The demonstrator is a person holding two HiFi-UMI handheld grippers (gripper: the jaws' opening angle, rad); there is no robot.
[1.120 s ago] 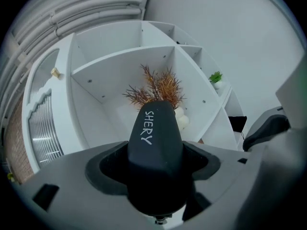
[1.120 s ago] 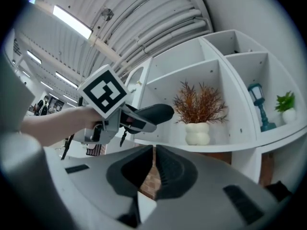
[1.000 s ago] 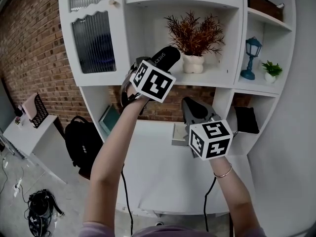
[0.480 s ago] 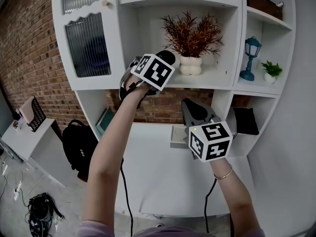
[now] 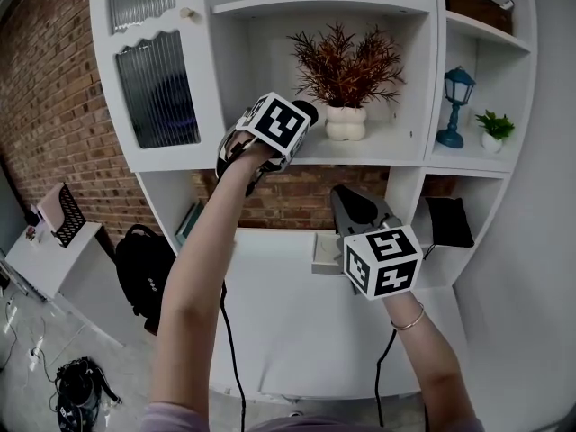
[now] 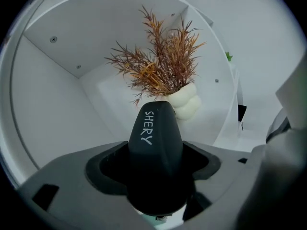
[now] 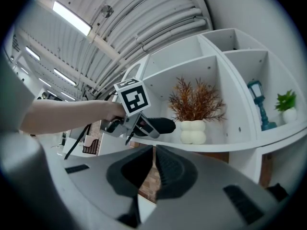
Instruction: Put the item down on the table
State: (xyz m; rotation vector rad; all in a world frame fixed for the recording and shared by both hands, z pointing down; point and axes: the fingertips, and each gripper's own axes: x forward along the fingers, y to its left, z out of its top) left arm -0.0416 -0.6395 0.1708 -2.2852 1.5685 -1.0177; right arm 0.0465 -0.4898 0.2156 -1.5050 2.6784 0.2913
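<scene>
The white pot (image 5: 346, 122) of dried plant stands on the shelf (image 5: 396, 154), not yet lifted; by the task, it is likely the item bound for the table (image 5: 297, 331) below. You hold your left gripper (image 5: 304, 112) at shelf height, pointing at the pot from just beside it. Its jaws are pressed together on nothing, so they must part before any grasp. Your right gripper (image 5: 353, 202) hangs low over the table, likewise closed and empty, seemingly kept out of the reach.

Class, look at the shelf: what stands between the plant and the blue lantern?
A white divider wall separates the plant from the lantern; the head view shows it.
</scene>
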